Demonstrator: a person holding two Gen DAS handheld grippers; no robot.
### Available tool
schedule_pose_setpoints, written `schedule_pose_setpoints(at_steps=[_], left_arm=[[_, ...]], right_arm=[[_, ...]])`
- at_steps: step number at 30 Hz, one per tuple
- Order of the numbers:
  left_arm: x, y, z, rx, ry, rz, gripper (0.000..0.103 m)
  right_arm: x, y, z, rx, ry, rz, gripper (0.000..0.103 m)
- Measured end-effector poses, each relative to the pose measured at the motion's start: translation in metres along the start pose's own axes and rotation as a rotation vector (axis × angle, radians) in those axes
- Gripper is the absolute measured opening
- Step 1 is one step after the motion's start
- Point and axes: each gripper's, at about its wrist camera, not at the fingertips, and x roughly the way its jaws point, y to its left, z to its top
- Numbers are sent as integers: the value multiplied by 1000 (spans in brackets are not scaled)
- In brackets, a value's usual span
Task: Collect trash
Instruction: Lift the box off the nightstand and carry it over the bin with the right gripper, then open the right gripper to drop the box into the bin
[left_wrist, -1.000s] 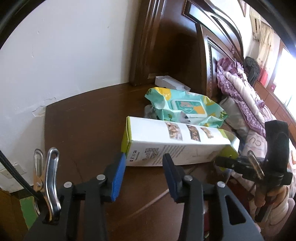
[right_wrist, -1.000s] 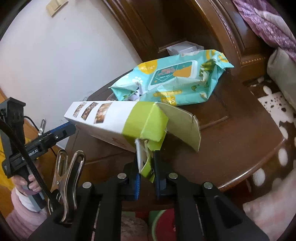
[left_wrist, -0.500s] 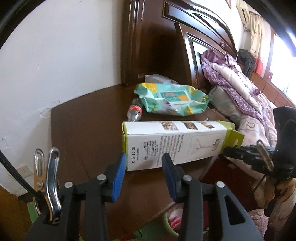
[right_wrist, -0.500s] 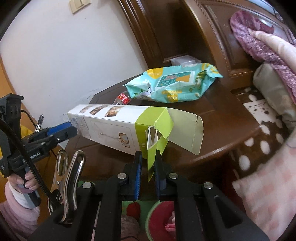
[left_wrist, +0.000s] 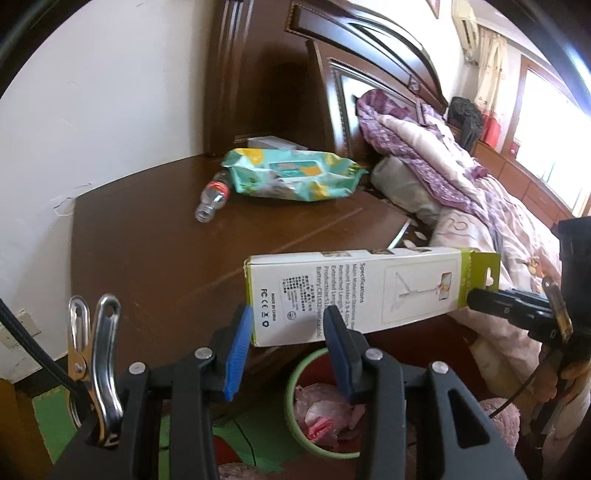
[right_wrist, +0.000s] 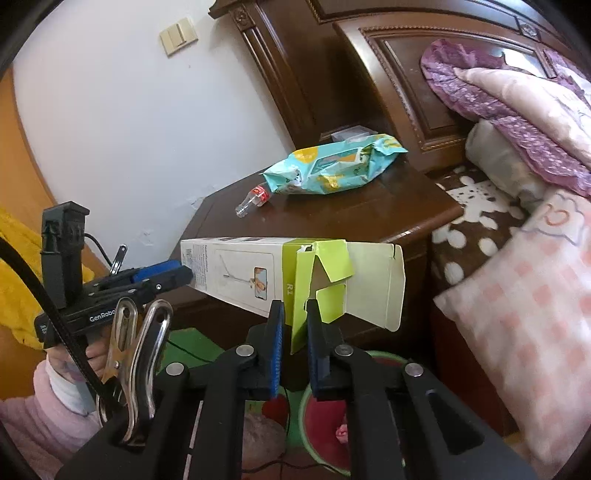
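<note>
A long white and green carton (left_wrist: 369, 288) hangs level in the air in front of the dark wooden nightstand (left_wrist: 147, 258). My left gripper (left_wrist: 286, 332) is shut on its closed white end. My right gripper (right_wrist: 293, 325) is shut on a green flap at its open end (right_wrist: 332, 280). From the right wrist, the left gripper (right_wrist: 181, 275) shows at the carton's far end. Below the carton stands a green-rimmed bin (left_wrist: 291, 380) with pink scraps inside. A teal wipes pack (left_wrist: 291, 175) and a small clear bottle (left_wrist: 212, 199) lie on the nightstand.
A small white box (left_wrist: 269, 142) sits at the nightstand's back by the headboard (left_wrist: 332, 92). The bed with purple and pink bedding (left_wrist: 461, 177) and a checked pillow (right_wrist: 517, 295) lies to the right. A white wall (left_wrist: 110, 110) is on the left, green floor below.
Both grippers have carried the carton off the nightstand and back toward me. The bottle is uncovered on the table and the bin has come into view beneath the carton.
</note>
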Motion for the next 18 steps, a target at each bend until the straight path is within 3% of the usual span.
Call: schedule_pose_setpoints(at_steps=[9,14,18], left_arm=[[1,-36,-17,52,21,-88,41],[15,-57,-35,57,75,-179,36],[29,-74,-53,76,120,-206,36]], right_arm=[[-54,-5,-16,6,-60,-48,8],[-82,-2,-25,-1,-68,-91,7],[-89,9,-36,-30,-46,-113,6]])
